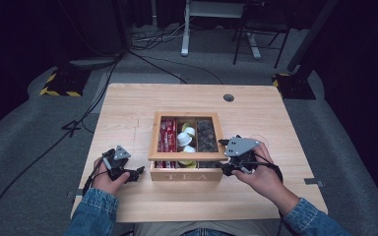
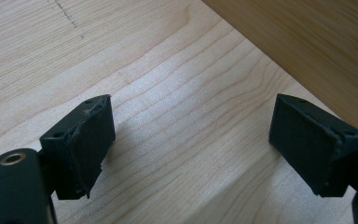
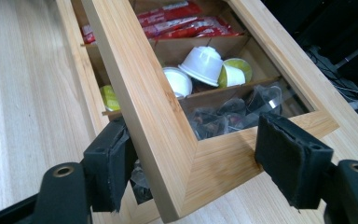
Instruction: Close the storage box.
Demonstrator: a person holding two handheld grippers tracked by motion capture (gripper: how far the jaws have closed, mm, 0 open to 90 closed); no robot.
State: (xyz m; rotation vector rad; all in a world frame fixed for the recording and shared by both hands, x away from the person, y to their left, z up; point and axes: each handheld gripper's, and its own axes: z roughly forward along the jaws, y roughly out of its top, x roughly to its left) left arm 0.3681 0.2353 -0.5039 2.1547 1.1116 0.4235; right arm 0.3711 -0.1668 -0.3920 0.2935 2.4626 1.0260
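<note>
While the right gripper (image 3: 193,158) is standing with its jaws apart around the near right corner of the lid (image 3: 200,161), neither pad seems to be pressing the wood, though the left pad is sitting so close under the frame that contact is hard to rule out; the lid, a windowed wooden frame, is lying slightly raised and askew over the tea box (image 1: 185,174), which is sitting near the middle of the table (image 1: 128,103), close to its front edge. To do this step well, the jaws should be straddling the frame squarely at the corner, one pad under the rail and one above, so the lid is guided flat rather than twisted; a slow, level move is keeping the capsules (image 3: 205,65) and red sachets (image 3: 177,18) clear of the rim. The left gripper (image 2: 191,144) is hovering open over bare table beside the box's left wall, holding nothing; bracing that wall would be stopping the box from sliding.
</note>
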